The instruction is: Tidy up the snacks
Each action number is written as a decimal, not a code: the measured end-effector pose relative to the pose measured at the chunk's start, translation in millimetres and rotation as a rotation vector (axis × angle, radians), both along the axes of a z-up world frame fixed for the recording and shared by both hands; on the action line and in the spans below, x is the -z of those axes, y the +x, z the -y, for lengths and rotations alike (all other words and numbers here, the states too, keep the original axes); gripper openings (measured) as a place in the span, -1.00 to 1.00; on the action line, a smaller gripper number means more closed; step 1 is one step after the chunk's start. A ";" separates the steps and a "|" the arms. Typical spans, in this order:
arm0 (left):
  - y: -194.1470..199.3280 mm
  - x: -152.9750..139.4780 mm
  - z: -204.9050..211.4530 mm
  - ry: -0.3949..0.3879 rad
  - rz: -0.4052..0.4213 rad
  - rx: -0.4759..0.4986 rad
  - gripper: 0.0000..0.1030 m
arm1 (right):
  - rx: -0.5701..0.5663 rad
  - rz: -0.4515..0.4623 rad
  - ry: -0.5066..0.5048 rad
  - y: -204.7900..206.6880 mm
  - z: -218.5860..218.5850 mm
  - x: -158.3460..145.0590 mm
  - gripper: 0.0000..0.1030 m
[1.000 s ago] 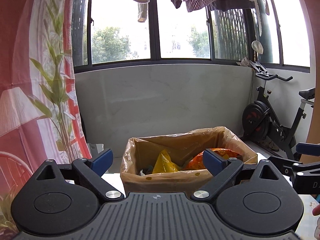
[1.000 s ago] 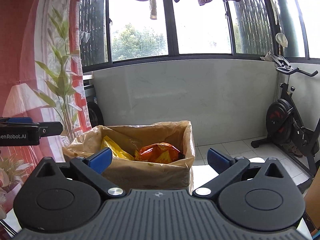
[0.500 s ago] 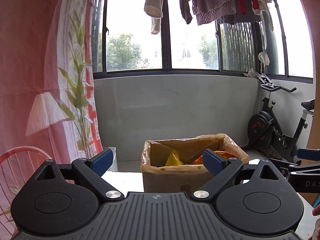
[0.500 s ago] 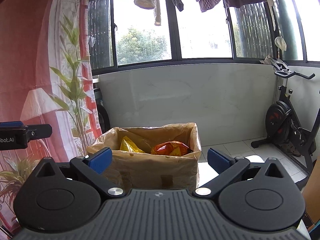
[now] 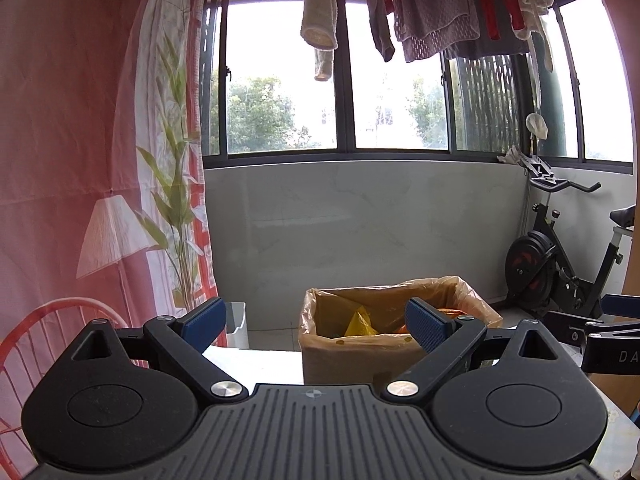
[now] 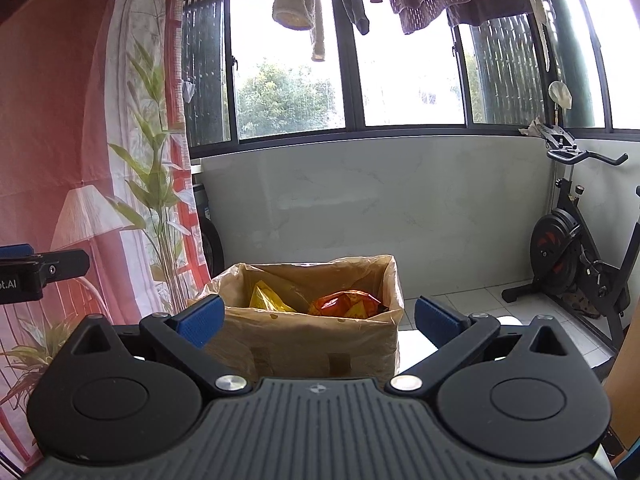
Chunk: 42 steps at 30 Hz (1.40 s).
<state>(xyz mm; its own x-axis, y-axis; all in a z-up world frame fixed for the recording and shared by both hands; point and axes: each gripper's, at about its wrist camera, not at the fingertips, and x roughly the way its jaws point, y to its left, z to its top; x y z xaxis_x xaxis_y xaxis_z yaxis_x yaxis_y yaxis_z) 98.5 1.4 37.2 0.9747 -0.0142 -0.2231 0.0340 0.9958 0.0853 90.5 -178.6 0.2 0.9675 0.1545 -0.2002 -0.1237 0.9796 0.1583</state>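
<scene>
A cardboard box lined with clear plastic stands on the white table ahead of both grippers. Inside it lie a yellow snack bag and an orange-red snack bag. My left gripper is open and empty, held back from the box, which sits right of centre in its view. My right gripper is also open and empty, with the box between its blue pads. The other gripper's body shows at each view's edge.
A pink printed curtain hangs on the left. A grey low wall under windows lies behind the table. An exercise bike stands at the right. Laundry hangs overhead. A small white bin sits past the table's edge.
Both grippers have pulled back and tilted up from the box, which now looks smaller and lower in each view. Both stay open and empty.
</scene>
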 end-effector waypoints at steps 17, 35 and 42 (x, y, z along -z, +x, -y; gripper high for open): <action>-3.0 -3.4 -4.7 -0.014 -0.006 -0.020 0.89 | -0.007 0.006 -0.004 -2.6 2.5 -2.0 1.00; -3.6 -3.8 -9.7 -0.026 -0.017 -0.013 0.89 | -0.016 0.001 -0.008 -1.6 2.3 -0.5 1.00; -3.5 -3.6 -10.0 -0.029 -0.018 -0.013 0.89 | -0.017 -0.003 -0.008 -1.0 3.4 1.8 1.00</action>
<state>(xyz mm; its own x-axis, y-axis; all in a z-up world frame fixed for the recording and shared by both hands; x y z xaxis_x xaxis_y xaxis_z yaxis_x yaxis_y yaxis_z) 94.9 11.3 40.7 0.9708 -0.0082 -0.2399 0.0224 0.9982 0.0562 89.4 -182.0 -1.6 0.9641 0.1697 -0.2045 -0.1401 0.9785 0.1512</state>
